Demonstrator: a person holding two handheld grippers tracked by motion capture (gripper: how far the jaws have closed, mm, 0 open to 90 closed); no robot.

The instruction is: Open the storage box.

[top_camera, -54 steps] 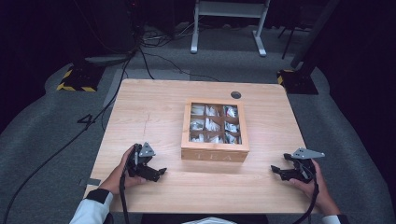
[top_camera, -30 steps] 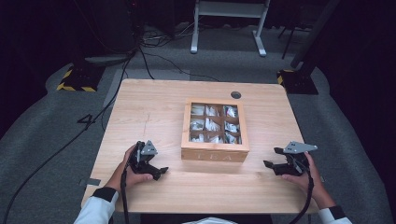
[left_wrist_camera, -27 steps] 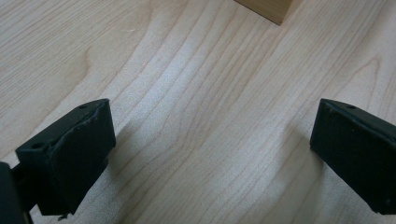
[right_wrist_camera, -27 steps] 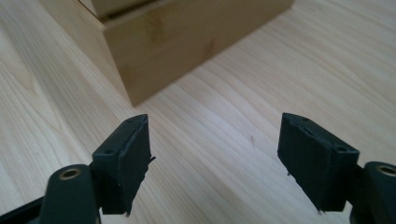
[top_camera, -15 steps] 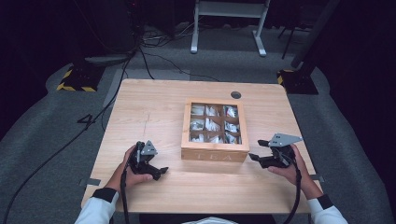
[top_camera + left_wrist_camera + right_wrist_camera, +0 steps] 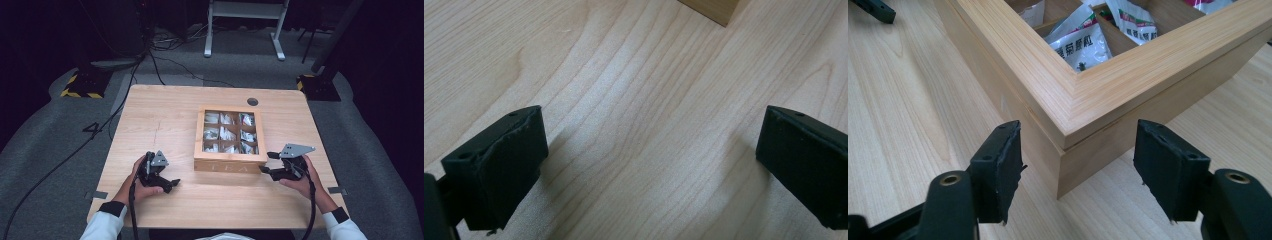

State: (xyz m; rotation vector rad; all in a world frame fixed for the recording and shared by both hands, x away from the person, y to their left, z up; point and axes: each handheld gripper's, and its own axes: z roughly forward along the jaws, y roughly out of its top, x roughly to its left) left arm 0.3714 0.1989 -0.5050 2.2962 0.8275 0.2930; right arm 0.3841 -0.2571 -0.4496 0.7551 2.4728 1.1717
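Your worktop (image 6: 160, 120) carries one big thing, the wooden tea box (image 6: 230, 137), sitting right of centre with its nine-pane lid down and sachets (image 6: 1080, 45) visible through the panes. It sits square to you, front face toward your hands, likely so the lid can be lifted from the near edge.

Your right gripper (image 6: 272, 162) is at the box's near right corner. In the right gripper view (image 6: 1078, 172) the jaws straddle that corner; they have just been closing in, yet both pads stand clear of the wood, so nothing is grasped. The lid seam (image 6: 1108, 132) runs just below the top frame, about level with the pads, which suggests you are lining up on the lid.

Your left gripper (image 6: 167, 182) rests on the bare wood to the box's left, jaws released and wide, only grain between them (image 6: 649, 150).

The lettering on the front face is too faint to read, and any hinges are hidden.
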